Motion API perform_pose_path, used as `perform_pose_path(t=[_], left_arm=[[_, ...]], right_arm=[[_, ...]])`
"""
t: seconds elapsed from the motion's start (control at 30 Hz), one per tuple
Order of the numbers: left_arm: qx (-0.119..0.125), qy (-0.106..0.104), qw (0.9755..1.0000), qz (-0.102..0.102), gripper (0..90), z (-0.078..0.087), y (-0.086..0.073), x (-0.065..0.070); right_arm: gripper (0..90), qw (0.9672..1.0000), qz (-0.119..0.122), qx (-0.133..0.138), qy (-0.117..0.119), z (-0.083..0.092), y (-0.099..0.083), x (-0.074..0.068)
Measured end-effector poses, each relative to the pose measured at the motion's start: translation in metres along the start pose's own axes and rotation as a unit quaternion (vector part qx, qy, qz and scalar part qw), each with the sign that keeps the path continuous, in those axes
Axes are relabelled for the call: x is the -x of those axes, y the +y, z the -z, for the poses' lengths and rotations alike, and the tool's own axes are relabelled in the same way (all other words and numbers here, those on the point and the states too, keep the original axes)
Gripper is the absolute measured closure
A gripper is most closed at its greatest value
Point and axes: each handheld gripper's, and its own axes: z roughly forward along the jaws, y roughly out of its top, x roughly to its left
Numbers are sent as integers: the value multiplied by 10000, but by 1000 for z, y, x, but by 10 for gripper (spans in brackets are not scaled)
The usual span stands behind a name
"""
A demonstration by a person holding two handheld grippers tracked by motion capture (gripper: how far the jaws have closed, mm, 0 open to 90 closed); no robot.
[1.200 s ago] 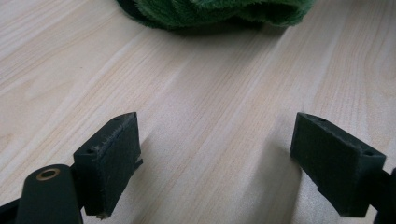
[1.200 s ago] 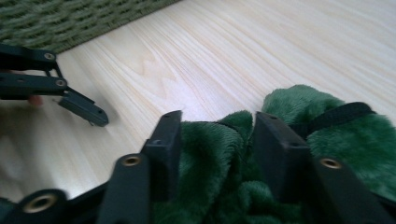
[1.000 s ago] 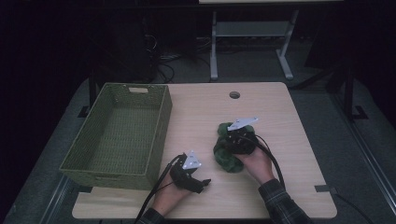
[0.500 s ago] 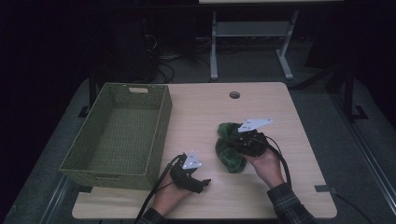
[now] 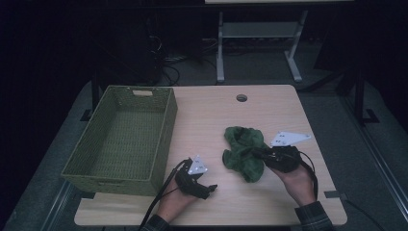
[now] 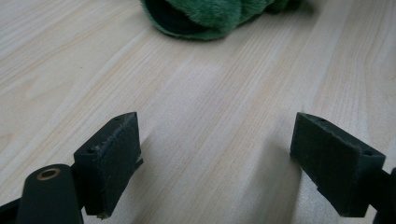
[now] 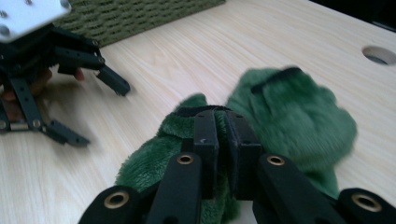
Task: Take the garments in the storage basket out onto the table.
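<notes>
Between right gripper [image 7: 223,154] jaws, pinched green fleece [image 7: 289,116]

no text, label, brand, number or sign can be read anywhere in these views. the grey plates on the grippers carry only small dark dots, too small to make out as marks.
</notes>
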Motion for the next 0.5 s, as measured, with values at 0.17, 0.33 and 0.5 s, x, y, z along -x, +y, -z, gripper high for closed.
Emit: perform_pose_path(t=[0.17,0.33,0.5], left_arm=[[0,-1,10000,-3,154,0,0,0],[-15,-2,10000,-18,155,0,0,0],[-15,-1,10000,-19,155,0,0,0]], right_arm=[[832,9997,-176,-92,-117,12,-21,5],[826,9982,-423,-291,-303,22,-50,14],[819,9959,-587,-501,-464,29,-70,18]])
